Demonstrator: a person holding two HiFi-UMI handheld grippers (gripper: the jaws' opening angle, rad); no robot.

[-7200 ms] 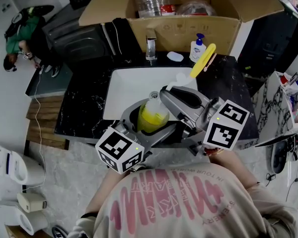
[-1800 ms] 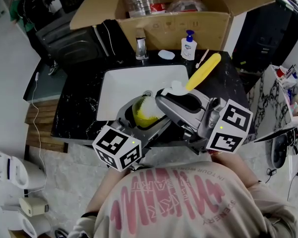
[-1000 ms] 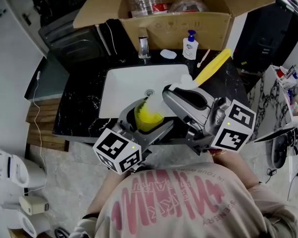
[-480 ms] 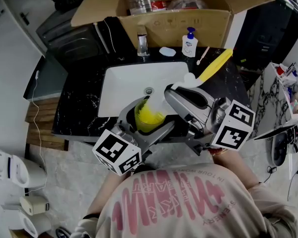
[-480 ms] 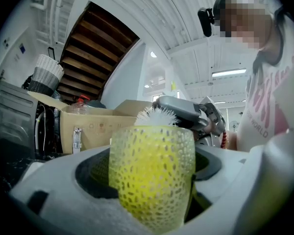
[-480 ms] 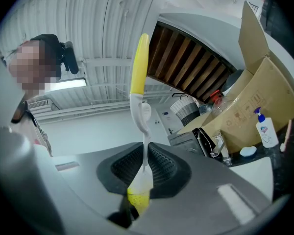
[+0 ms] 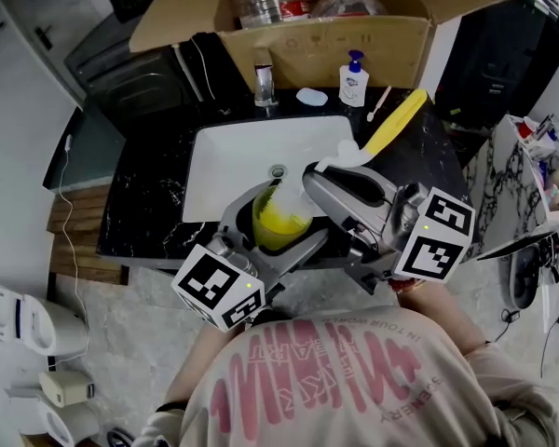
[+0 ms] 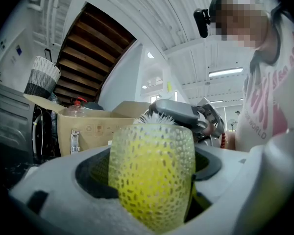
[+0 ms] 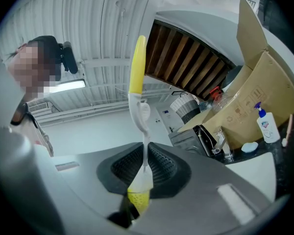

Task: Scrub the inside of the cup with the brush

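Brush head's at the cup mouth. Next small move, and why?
Probably push the brush deeper and twist. Bristles show above the rim of the cup, the left tongs grip the cup firmly, and the right tongs clamp the brush.

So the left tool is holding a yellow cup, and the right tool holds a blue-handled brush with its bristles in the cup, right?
Not quite: the brush has a yellow handle, not a blue one, as the head view shows. The rest holds: the left tool grips the yellow cup, and the right tool holds the brush with its bristles in it.
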